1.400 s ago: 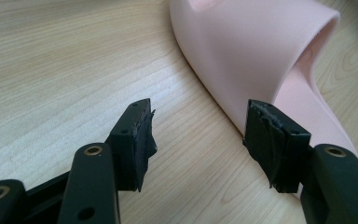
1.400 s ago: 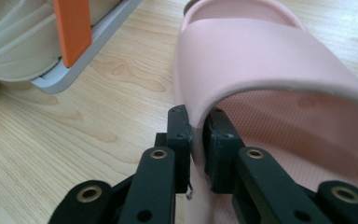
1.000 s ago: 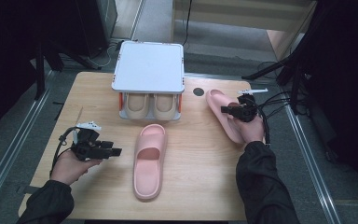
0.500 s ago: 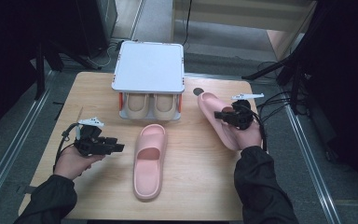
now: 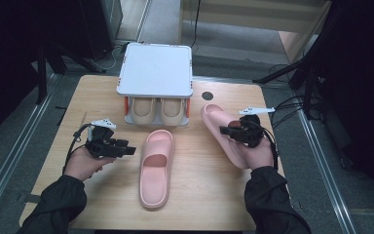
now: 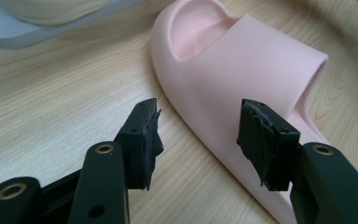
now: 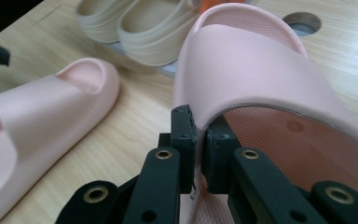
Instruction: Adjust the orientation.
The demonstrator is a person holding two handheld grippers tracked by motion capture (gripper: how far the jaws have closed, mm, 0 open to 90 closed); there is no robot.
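The right gripper [image 5: 230,130] is clenched on the pink foam slide sandal [image 7: 261,79]; in the right gripper view its jaws pinch the edge of the wide strap where it meets the sole, one pad outside and one tucked under. That sandal sits just ahead of the claw, toe pointing away toward the low grey shoe rack [image 5: 156,68] that shelters a pair of beige slides [image 5: 158,111]. The left gripper [image 6: 200,135] is released; its jaws have just been opening, and they stand apart with nothing pressed between them. The second pink foam slide [image 6: 242,74] lies flat on the pale wooden table [image 5: 78,97], just beyond that claw's tips, its strap and side wall closest.

I judge the sandals light and springy: the foam will dent under the pads and may flex, yet the matte surface should not slip. The strap edge is the best hold, thin enough to fit between the jaws and joined firmly to the sole
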